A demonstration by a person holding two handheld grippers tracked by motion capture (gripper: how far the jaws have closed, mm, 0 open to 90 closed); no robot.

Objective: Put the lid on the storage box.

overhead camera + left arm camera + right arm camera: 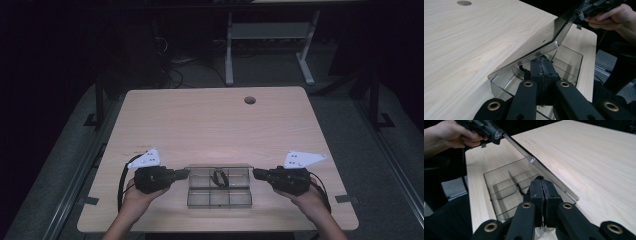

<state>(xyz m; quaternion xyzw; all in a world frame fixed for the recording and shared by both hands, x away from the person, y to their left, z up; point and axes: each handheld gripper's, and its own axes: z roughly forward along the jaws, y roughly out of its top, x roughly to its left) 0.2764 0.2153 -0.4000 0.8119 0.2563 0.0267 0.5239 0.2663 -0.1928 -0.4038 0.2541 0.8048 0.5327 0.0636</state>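
**Two grips, one lid: keep both ends level**

Both hands come in from the near edge of the counter [210, 120], the left hand [140, 197] and right hand [307, 200] each carrying a gripper. Between them, close to the near edge and about midway across, sits the clear box [219, 205], divided into six compartments.

The left gripper [187, 172] meets the left end of the box's far row and the right gripper [255, 173] meets the right end. Both sets of jaws are pressed together. Seen from the opposite gripper, each tip sits on one end of the lid [536, 37] and appears to pinch its thin edge; the contact itself is too small to see for certain.

The lid stands tilted, lifted off the compartments and seemingly hinged along the far side. The step in hand looks like swinging it on that hinge.

To do this well, both ends should travel together along the same arc. If one hand leads, the thin plastic is likely to twist or slip from a pinch. The pull should follow the hinge's curve rather than go straight up, or the light box may lift or slide.

A small dark ring [218, 177] lies in the middle far compartment, so a jolt could toss it out.

Beyond the box the counter lies bare up to a round hole [250, 100] near its far edge.
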